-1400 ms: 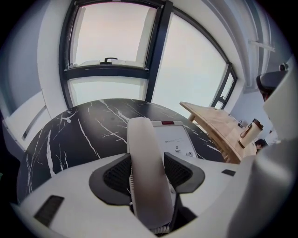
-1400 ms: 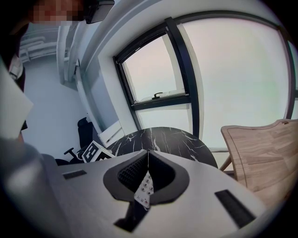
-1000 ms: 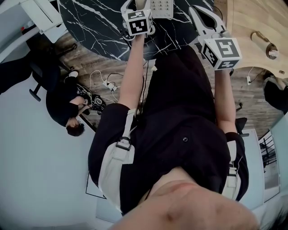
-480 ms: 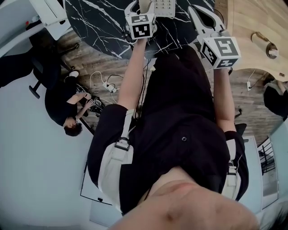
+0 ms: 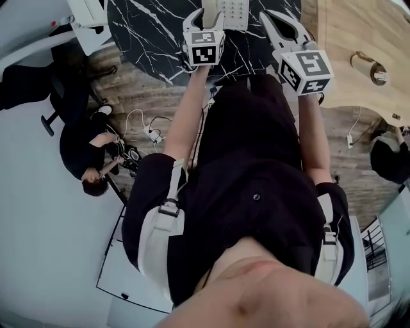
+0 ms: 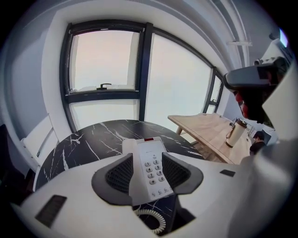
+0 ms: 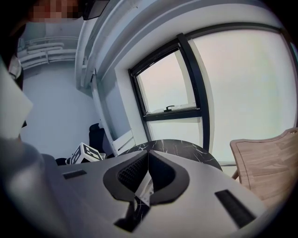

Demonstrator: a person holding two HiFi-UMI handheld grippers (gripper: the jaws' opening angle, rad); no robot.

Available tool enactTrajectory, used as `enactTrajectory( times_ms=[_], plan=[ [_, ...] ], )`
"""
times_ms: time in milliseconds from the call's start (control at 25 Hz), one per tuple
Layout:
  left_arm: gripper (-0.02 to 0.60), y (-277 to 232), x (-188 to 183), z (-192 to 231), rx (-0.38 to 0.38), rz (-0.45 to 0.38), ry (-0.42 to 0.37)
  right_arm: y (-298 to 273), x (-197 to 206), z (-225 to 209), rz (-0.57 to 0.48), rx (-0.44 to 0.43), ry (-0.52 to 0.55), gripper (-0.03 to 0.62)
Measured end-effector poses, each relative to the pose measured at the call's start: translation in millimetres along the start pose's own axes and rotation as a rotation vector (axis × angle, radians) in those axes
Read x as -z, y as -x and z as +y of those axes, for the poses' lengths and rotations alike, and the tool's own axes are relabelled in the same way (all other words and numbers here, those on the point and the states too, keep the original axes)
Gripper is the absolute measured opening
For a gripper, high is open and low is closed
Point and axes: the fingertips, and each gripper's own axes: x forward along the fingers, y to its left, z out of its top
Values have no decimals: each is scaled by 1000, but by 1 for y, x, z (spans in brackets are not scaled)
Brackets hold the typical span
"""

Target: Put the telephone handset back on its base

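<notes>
A white telephone [image 6: 151, 167] lies on the round black marble table [image 6: 88, 144], keypad up, with its handset [image 6: 132, 160] along the left side of the base. A coiled cord [image 6: 153, 221] hangs at its near end. My left gripper [image 6: 147, 155] hovers over the phone, its jaws apart and closing, with the phone showing in the gap and no pad seen pressing on it. In the head view the left gripper [image 5: 205, 13] is at the telephone's [image 5: 232, 9] left side. My right gripper [image 5: 269, 16] is held to the phone's right. Its jaws [image 7: 148, 153] are shut and hold nothing.
A light wooden table [image 5: 359, 32] with a tumbler [image 6: 236, 133] on it stands to the right of the marble table [image 5: 147, 32]. On the floor at the left sits a person in black [image 5: 90, 160], with cables [image 5: 150, 122] close by. Large windows are behind the table.
The left gripper has shifted a little to the right, closer to the phone. The right gripper has moved slightly left. The head view has swung, so the floor scene has slid.
</notes>
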Motion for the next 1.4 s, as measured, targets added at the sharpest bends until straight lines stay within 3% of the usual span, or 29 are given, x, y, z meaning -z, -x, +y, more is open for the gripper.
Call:
enactTrajectory(
  times_ms=[240,680,800,1120,1400],
  plan=[
    [183,32,-11,-17,-37,-43,16,15,-4,9,-14,-72,21,31],
    [74,85,-5,-48,-125,-100,52,48,10,16,3,-187,40,31],
    [67,93,-5,-62,-111,-115,49,58,14,14,1,-202,55,31],
    [27,137,-27,-92,-154,-253,60,92,10,12,-46,-241,99,31],
    [17,183,-49,-115,-132,-359,96,117,7,14,-79,-252,114,31]
  ],
)
